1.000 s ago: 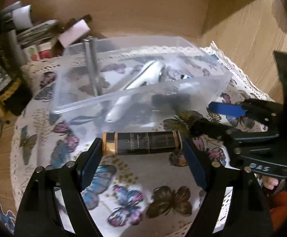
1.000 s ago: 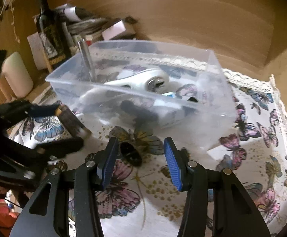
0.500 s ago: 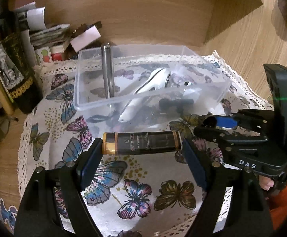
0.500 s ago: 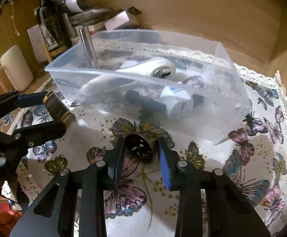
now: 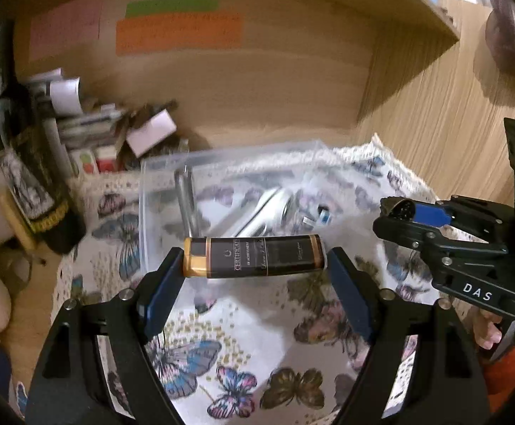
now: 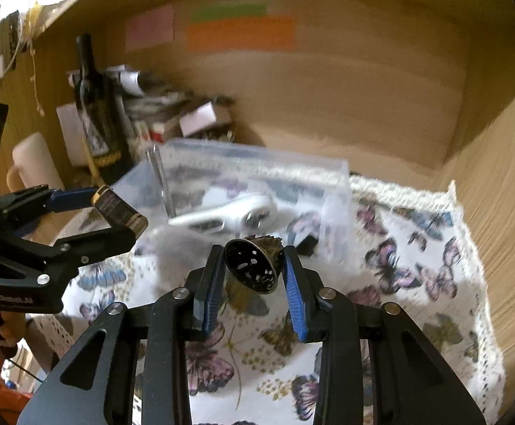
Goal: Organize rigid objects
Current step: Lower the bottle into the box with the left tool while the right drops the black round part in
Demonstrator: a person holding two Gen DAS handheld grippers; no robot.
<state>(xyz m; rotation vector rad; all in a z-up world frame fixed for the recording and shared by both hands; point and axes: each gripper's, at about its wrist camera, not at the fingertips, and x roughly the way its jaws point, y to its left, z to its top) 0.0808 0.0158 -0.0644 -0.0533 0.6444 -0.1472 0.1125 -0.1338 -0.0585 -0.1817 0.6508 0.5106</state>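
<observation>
Dark tube with gold caps (image 5: 255,256) clamped end to end in left gripper (image 5: 255,269), jaws spread wide to its full length, held crosswise in the air just in front of the clear bin's (image 5: 158,173) near wall. Small dark perforated cone piece (image 6: 253,265) pinched in right gripper (image 6: 252,271), jaws about half closed on it, also lifted off the cloth, just short of the bin. Looks like the carry step: both items picked, drop-off not yet done. Next move probably calls for raising each above the near rim, moving in over the bin, then releasing one at a time; tube is long, so better dropped parallel to the long wall. Bin already holds a white handle-shaped tool (image 6: 229,212), an upright metal rod (image 5: 186,202) at its left end, and some small blurred bits. Underneath: butterfly-print tablecloth (image 6: 416,283) with lace edge, bin toward its back edge. Around: wooden alcove walls, wine bottle (image 5: 27,163) and stacked clutter (image 5: 115,131) off the cloth's back left corner, coloured notes (image 5: 179,32) on back wall.
</observation>
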